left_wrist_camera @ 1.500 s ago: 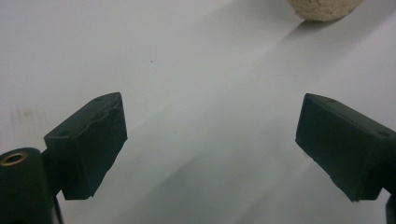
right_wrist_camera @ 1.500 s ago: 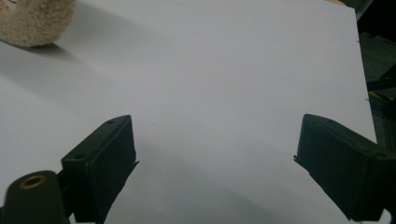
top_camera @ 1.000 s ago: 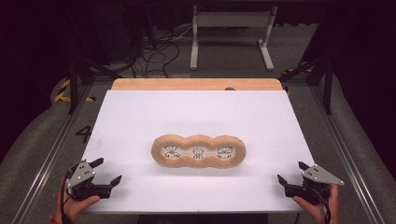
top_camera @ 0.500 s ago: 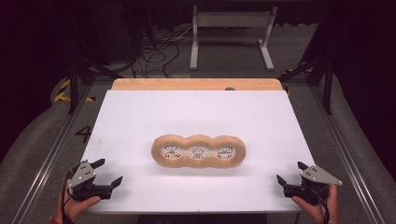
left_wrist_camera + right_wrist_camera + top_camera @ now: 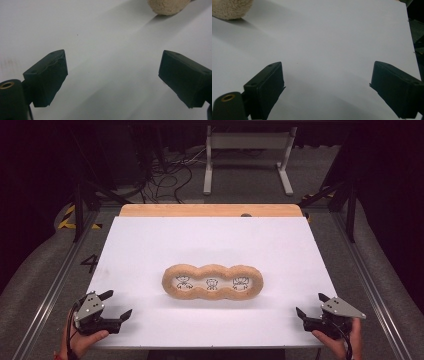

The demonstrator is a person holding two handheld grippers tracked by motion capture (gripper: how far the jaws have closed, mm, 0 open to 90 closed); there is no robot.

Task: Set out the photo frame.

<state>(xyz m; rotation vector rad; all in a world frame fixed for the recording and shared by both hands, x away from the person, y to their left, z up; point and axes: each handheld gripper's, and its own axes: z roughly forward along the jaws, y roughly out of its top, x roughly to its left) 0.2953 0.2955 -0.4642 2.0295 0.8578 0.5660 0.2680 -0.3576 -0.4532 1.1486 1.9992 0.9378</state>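
Note:
A tan fuzzy three-ring frame point(image 5: 212, 282) lies flat in the middle of the white table point(image 5: 210, 240), with a small cartoon picture in each of its holes. My left gripper point(image 5: 116, 304) rests open at the front left corner, held by a hand, well apart from the frame. At the front right corner my right gripper point(image 5: 311, 305) is open too, with nothing between its jaws. The left gripper view has the frame's end point(image 5: 168, 6) at the top, beyond the wide gap of the gripper point(image 5: 112, 75). A corner of the frame point(image 5: 230, 8) appears in the right gripper view above the gripper point(image 5: 327, 85).
A wooden board edge point(image 5: 210, 210) runs along the table's far side. Metal rails point(image 5: 55, 285) flank the table. Cables point(image 5: 165, 175) and a white stand point(image 5: 247, 155) sit on the floor behind. A number 4 marking point(image 5: 90, 264) is left of the table.

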